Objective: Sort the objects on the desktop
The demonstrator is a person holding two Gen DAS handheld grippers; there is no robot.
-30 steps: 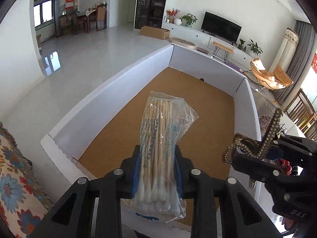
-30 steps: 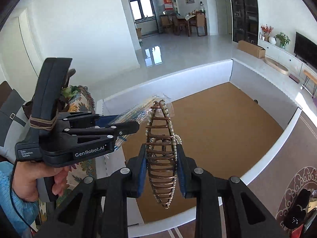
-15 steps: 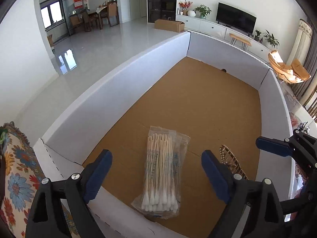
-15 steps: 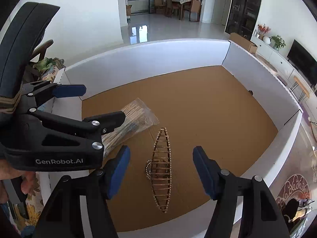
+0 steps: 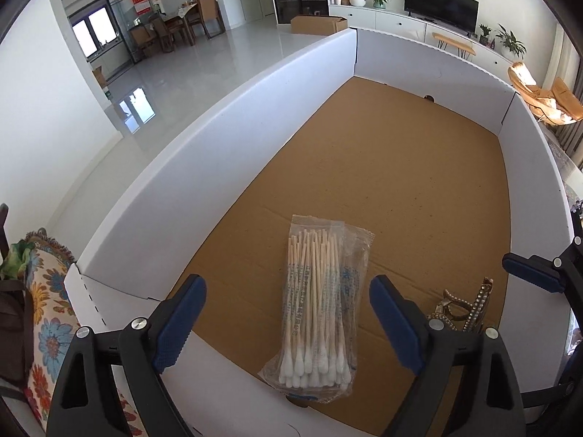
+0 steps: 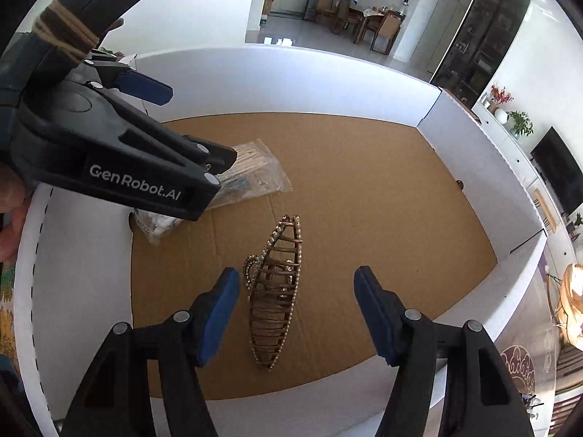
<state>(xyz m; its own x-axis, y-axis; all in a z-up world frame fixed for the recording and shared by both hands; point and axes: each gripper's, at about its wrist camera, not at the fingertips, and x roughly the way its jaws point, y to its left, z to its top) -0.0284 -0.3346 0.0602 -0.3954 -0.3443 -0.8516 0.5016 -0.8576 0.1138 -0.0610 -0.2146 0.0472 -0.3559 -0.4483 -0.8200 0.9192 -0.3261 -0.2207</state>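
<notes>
Cotton swabs (image 5: 319, 313), a clear sealed pack of them, are lying flat on the brown floor of the big white-walled box (image 5: 226, 138), close to the near wall. Right beside them, off to the right, sits a beaded hair clip (image 6: 276, 291), also flat on the cardboard, not touching the pack.

Both claws have just been opening. The left gripper (image 5: 288, 324) is spread wide with the pack lying below the gap, pads clear of it on both sides. The right gripper (image 6: 297, 313) is released too, hair clip under its gap, nothing pinched.

Key bit for any next move: each item lies straight ahead of its own claw with its long axis running away from the camera, in line with the fingers. The swab pack has the white cotton tips at the near end and the stick ends pointing toward the far wall. The hair clip's narrow end points back at the right claw. So both look dropped off, and I'd guess the hands go for more stuff outside the box.
</notes>
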